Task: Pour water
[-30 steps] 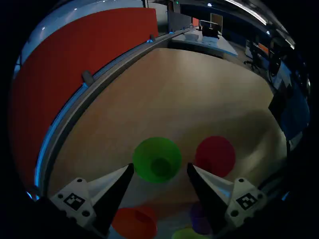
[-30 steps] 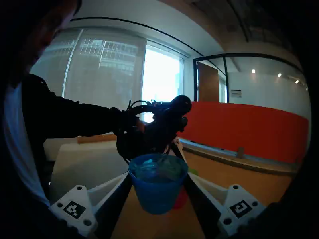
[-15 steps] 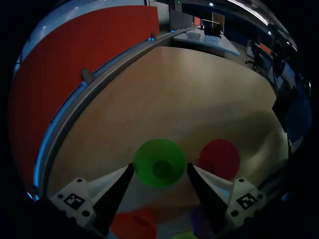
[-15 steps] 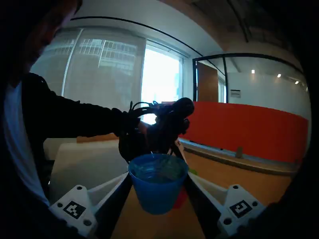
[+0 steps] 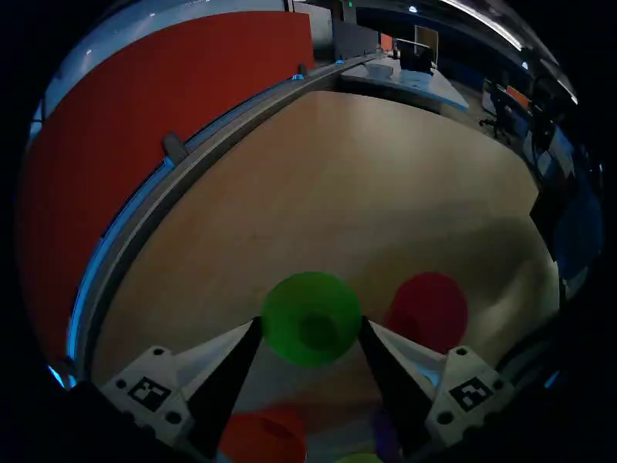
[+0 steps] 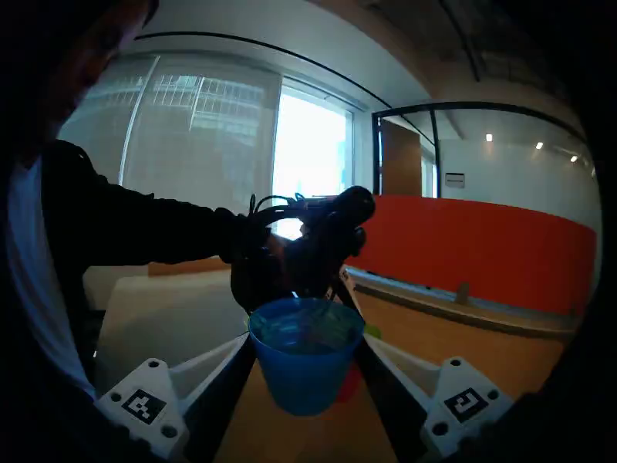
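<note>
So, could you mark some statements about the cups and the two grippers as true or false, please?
1. The right gripper is closed on a blue cup. True.
2. The blue cup is upside down. False: it is upright, its opening up.
3. The green cup shows between the fingers of the left gripper. True.
4. The red cup sits inside the green cup. False: it stands beside it on the wooden table.

Before us, a matt wood-grain counter (image 5: 347, 193); smooth, slightly glossy plastic of green cup (image 5: 311, 318) and blue cup (image 6: 305, 363).
</note>
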